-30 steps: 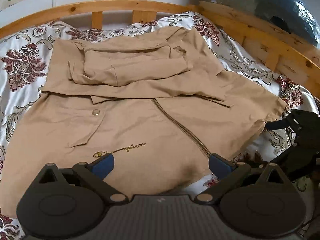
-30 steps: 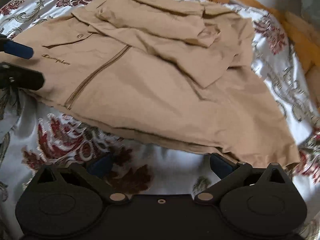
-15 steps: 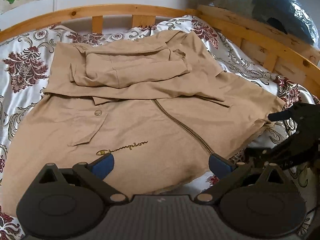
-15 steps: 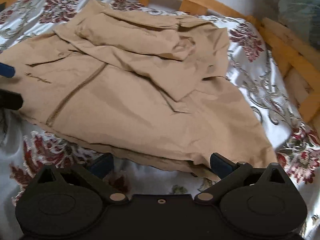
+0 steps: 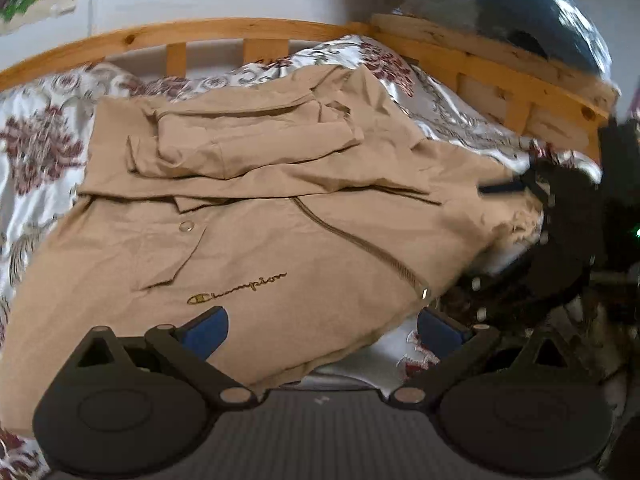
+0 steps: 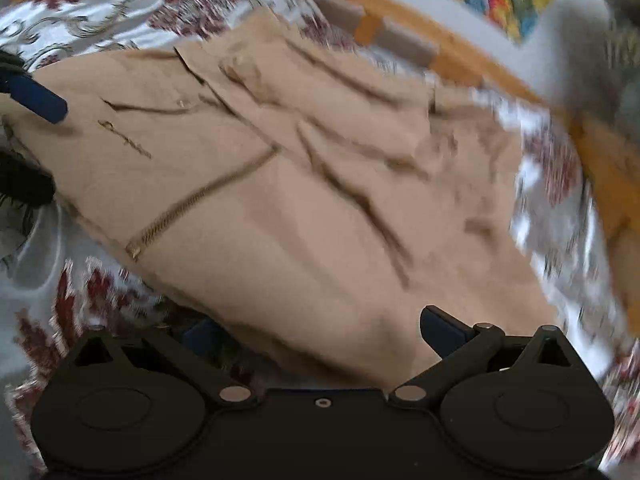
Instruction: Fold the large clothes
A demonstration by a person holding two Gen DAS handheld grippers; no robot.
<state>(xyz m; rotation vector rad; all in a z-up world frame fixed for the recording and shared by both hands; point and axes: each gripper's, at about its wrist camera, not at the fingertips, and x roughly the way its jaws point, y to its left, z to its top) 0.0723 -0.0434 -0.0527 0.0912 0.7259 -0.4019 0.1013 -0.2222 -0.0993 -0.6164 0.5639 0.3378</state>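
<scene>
Jacket: I see a tan jacket (image 5: 256, 248) spread front-up on the bed, its upper part folded into a bundle at the far end toward the headboard, its hem at the near end by my grippers.
Long axis: it runs from the hem near me away to the headboard; in the left wrist view the zipper (image 5: 356, 242) slants from the centre of the jacket down to the right corner of the hem.
Fabric: matte woven cloth, softly creased, with a gold embroidered script logo (image 5: 238, 289), a metal snap (image 5: 186, 227) and an angled pocket flap left of the zipper.
Left gripper: my left gripper (image 5: 322, 330) sits at the jacket's hem with its jaws wide apart; the left blue pad lies over the cloth below the logo, the right pad just off the hem over the sheet.
Right gripper: my right gripper (image 6: 320, 330) is at the jacket's right-hand edge, jaws apart; the right pad is above the cloth and the left pad is half hidden under the edge. This view is motion-blurred.
Bedding: glossy white sheet (image 5: 36, 168) with dark red floral print under the jacket.
Frame: pale wooden slatted headboard (image 5: 224, 32) beyond the jacket.
</scene>
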